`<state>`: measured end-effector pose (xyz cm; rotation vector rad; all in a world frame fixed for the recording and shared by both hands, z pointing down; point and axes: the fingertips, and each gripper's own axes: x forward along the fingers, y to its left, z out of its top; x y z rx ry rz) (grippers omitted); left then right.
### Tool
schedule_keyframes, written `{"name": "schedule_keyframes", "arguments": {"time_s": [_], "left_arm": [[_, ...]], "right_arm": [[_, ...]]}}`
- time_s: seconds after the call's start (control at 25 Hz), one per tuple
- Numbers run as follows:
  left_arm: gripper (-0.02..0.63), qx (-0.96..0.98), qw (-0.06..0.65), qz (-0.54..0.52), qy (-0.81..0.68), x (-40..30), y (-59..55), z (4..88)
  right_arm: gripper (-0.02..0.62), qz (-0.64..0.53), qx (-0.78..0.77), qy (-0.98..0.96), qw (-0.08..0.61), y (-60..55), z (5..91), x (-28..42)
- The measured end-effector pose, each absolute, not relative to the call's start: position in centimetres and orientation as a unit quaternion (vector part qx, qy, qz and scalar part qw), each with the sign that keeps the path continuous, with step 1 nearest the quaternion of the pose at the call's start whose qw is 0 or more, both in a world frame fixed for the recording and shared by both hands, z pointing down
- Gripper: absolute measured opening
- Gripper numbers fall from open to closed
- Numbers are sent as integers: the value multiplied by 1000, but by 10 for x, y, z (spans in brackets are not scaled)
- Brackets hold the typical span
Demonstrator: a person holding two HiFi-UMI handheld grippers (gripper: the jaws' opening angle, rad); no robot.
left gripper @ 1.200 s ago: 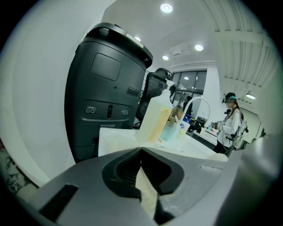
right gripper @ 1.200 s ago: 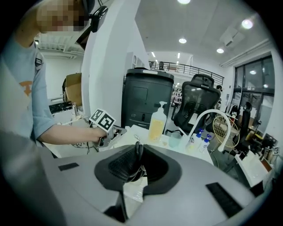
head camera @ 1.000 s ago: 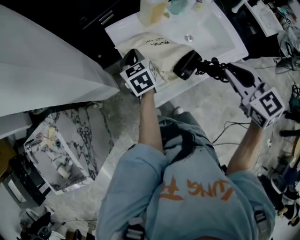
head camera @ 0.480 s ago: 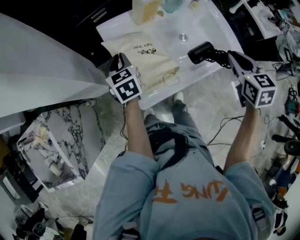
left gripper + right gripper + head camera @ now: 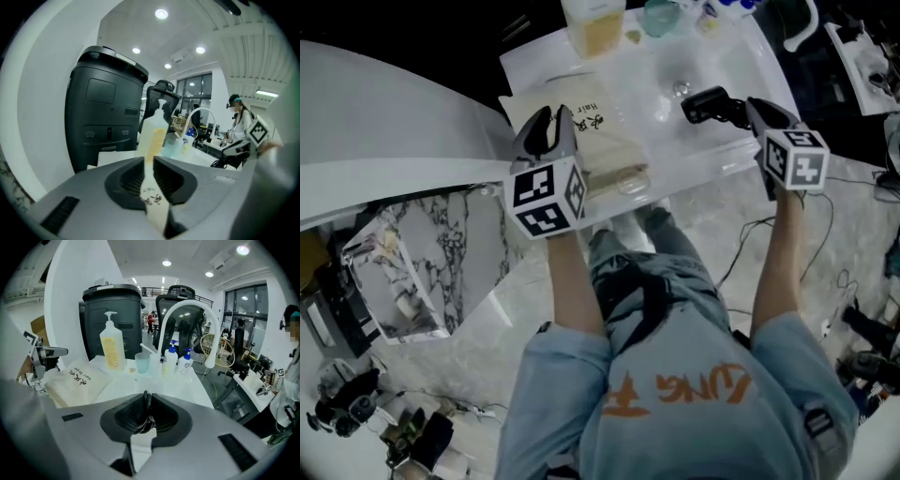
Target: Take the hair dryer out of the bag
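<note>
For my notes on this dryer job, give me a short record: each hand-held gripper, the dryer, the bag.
dryer: out of the bag, over the sink
bag: lying on the sink top, left of dryer in head view
left hand-held gripper: jaws just opened, apart; bag shows in the gap, not pinched
right hand-held gripper: shut on dryer

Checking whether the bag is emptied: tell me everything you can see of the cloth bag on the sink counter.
The cloth bag is cream, soft-looking fabric with black print, including the words hair dryer. It lies flat and slack on the white sink counter, beside the basin, looking empty. The left gripper hangs over its near left edge; its jaws have just been opening and stand apart, fabric showing between them unpinched.
</note>
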<state>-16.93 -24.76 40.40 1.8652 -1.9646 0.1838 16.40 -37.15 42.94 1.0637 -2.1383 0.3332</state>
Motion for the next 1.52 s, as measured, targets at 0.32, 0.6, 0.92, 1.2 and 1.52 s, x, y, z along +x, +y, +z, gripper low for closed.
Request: {"name": "schedule_keyframes", "arguments": {"time_s": [0.32, 0.6, 0.92, 1.2, 1.52], "left_arm": [[2, 746, 219, -24, -628, -63, -273, 388], [2, 708, 234, 10, -667, -42, -262, 411], [2, 688, 242, 28, -684, -32, -258, 429], [2, 693, 246, 43, -676, -25, -268, 432], [2, 705, 228, 47, -670, -11, -289, 417]], "right_arm": [[51, 132, 346, -861, 349, -421, 467, 133], [51, 166, 330, -878, 306, -445, 493, 90], [54, 195, 309, -879, 306, -419, 523, 80], [58, 225, 238, -865, 380, -372, 557, 83], [64, 193, 193, -840, 469, -340, 597, 89]]}}
